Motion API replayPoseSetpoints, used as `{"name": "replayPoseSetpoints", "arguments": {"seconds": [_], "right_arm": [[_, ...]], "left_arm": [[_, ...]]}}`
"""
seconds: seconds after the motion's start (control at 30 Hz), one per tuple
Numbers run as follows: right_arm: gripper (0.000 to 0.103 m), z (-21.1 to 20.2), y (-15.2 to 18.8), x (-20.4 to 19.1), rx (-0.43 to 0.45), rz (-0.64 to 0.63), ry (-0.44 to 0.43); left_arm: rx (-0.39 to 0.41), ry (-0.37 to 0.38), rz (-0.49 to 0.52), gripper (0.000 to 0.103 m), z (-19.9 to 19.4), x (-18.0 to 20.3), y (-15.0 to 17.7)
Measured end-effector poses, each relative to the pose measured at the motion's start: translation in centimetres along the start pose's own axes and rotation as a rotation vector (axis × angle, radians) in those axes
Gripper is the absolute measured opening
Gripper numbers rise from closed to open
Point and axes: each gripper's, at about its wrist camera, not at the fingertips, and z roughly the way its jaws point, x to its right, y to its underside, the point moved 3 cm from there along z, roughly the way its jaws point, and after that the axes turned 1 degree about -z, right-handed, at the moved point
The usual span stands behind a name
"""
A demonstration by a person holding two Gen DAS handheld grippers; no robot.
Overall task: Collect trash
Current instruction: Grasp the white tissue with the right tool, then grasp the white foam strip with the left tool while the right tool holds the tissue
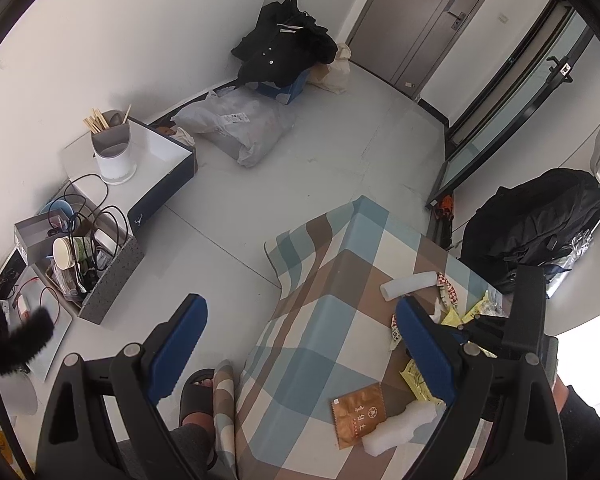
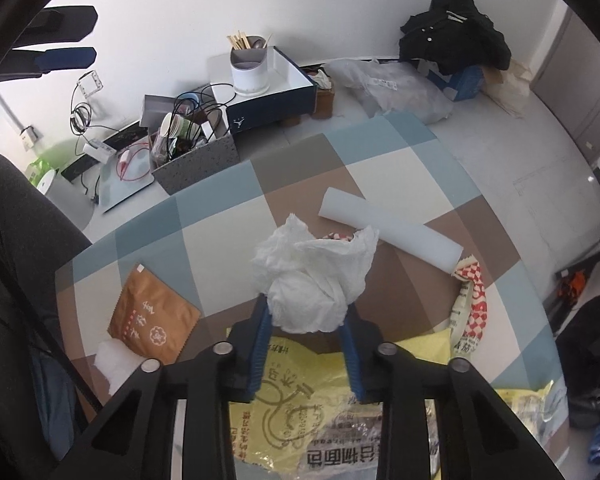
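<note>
white crumpled tissue [image 2: 312,276] is clenched in the right tongs [image 2: 306,320] above the checked table [image 2: 220,216]. the left tongs [image 1: 300,344] are released, nothing held. next, a bin must be found; none is seen.

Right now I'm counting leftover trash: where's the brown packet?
Right wrist view, lower left: the brown packet lies flat on the checked tablecloth, touching a white foam lump.

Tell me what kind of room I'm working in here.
Probably a lived-in home or dorm room, not a kitchen: a checked tablecloth strewn with wrappers, a chopstick holder on a box by the wall, and dark clothes heaped in the corner.
</note>
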Motion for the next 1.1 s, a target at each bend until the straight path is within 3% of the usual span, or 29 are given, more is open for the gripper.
{"name": "replayPoseSetpoints", "arguments": {"seconds": [0.33,0.5,0.67,0.9,1.1], "right_arm": [[0.016,-4.1,2.3,-1.1,0.135,0.122,-0.002],[0.016,-7.3,4.7,-2.1,0.227,0.249,-0.011],[0.016,-10.7,7.8,-3.4,0.295,0.327,0.010],[0.016,-14.1,12.9,-5.4,0.362,0.479,0.086],[0.016,-15.6,16.1,-5.8,0.380,0.535,0.138]], "left_arm": [[-0.002,-0.044,0.067,0.093,0.5,1.0,0.7],[-0.031,-0.093,0.211,0.094,1.4,2.4,1.4],[-0.105,-0.018,0.283,0.093,2.4,3.2,3.1],[-0.163,0.012,0.414,0.093,3.6,6.5,5.6],[-0.222,0.050,0.536,0.093,4.3,9.3,8.2]]}}
